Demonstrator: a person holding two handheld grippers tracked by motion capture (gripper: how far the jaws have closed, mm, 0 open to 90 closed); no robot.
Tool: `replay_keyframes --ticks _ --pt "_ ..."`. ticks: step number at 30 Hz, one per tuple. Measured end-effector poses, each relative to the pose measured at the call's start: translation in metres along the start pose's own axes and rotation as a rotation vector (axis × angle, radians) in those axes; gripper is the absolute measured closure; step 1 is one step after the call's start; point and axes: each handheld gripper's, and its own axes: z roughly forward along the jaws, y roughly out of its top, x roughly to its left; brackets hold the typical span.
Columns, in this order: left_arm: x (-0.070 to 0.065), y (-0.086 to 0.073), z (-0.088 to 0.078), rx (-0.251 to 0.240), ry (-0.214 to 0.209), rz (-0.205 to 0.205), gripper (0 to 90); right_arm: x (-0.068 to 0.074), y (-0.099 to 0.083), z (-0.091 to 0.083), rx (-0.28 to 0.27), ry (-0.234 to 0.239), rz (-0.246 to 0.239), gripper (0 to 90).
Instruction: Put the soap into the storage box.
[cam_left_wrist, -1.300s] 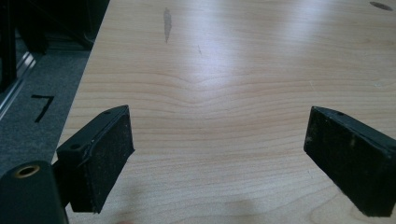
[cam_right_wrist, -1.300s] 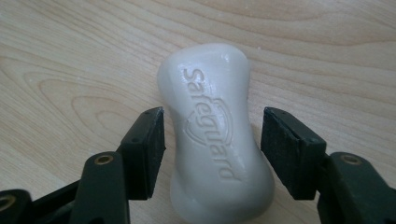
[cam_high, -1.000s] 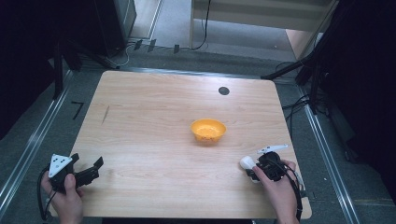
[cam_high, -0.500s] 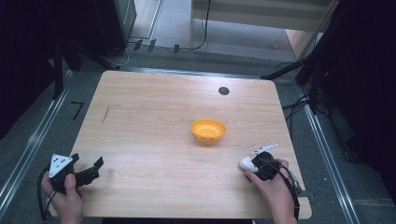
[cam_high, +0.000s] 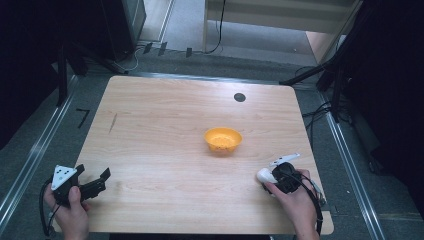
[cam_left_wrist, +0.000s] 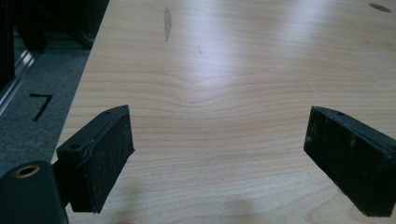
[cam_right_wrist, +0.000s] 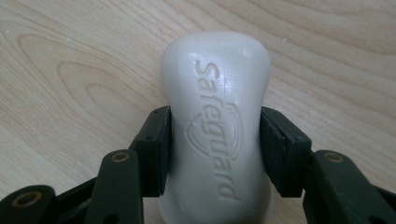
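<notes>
Lower right of the high view: right gripper clamps a white Safeguard soap bar, both jaws pressed against its narrowed waist, embossed face up, just above the wooden table. Lower left corner: left gripper held at the table edge, jaws spread wide, nothing between them. Orange bowl sits right of frame centre, apart from both.
</notes>
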Motion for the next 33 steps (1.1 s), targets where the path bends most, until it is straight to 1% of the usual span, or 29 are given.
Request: replay_keyframes --ticks 4,7,12,16,20,23,27,31,33 --pt "-0.001 0.000 0.000 0.001 0.005 0.004 8.6 -0.001 0.003 -0.006 -0.024 0.011 -0.026 50.1" --pt "-0.001 0.000 0.000 -0.001 0.005 0.003 8.6 -0.003 0.008 -0.011 -0.028 0.009 -0.046 50.2" --pt "-0.001 0.000 0.000 -0.001 0.004 0.003 8.6 -0.006 0.014 -0.018 -0.044 0.024 -0.068 50.2" --pt "0.000 0.000 0.000 -0.001 0.000 0.003 8.6 -0.005 0.022 -0.019 -0.033 0.035 -0.114 50.2" --pt "0.000 0.000 0.000 -0.003 -0.001 0.002 8.6 -0.003 0.032 -0.017 -0.003 0.027 -0.169 50.2" --pt "0.000 0.000 0.000 -0.005 -0.002 0.000 8.6 -0.004 0.040 -0.018 -0.009 0.042 -0.190 50.2" --pt "0.000 0.000 0.000 -0.003 -0.002 0.001 8.6 -0.004 0.052 -0.021 -0.023 0.053 -0.232 50.2" --pt "0.000 0.000 0.000 -0.004 -0.003 0.000 8.6 -0.005 0.063 -0.024 -0.039 0.064 -0.260 50.2" --pt "0.000 0.000 0.000 -0.004 -0.004 0.000 8.6 -0.005 0.067 -0.024 -0.042 0.073 -0.266 50.2"
